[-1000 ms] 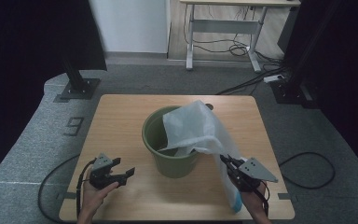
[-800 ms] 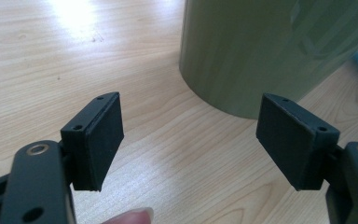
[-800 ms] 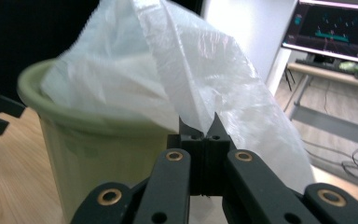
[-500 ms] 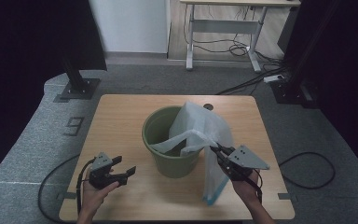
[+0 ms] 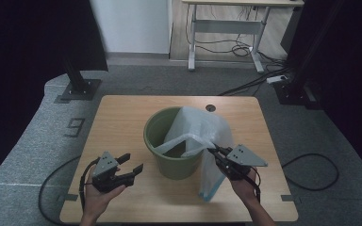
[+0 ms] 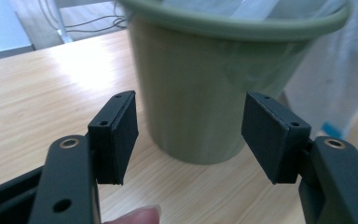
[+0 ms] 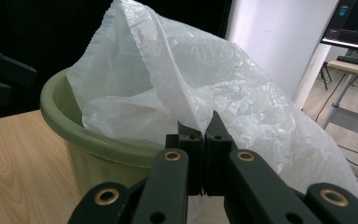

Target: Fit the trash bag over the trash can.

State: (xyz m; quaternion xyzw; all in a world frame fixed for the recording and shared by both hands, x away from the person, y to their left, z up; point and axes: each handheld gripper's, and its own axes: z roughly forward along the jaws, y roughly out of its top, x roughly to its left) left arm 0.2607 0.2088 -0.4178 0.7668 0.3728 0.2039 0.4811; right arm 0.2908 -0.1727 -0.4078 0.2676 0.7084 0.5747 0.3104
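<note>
A green plastic bin [image 5: 169, 162] stands mid-table. A thin white plastic bag [image 5: 202, 129] drapes over its right rim, one end hanging down outside to the tabletop. My right gripper [image 5: 213, 151], at the bin's near right rim, is shut on a fold of the bag [image 7: 223, 70]; its jaws [image 7: 204, 128] pinch the film just above the rim of the bin [image 7: 98, 140]. My left gripper [image 5: 132, 161] hovers open to the left of the bin, off the wood. Its jaws [image 6: 191, 126] have just been closing, with nothing between them, and face the wall of the bin [image 6: 200, 84].
The wooden table [image 5: 122, 117] has a cable hole [image 5: 210, 108] behind the bin. On the grey floor beyond it are a stand base [image 5: 78, 89], a white desk frame [image 5: 226, 28] and loose cables [image 5: 311, 169]. A monitor [image 7: 354, 18] is at the far right.
My right gripper has carried the bag up and left to the bin's rim, so the bag now sags lower over the bin. My left gripper has risen a little, and its jaws stand narrower.
</note>
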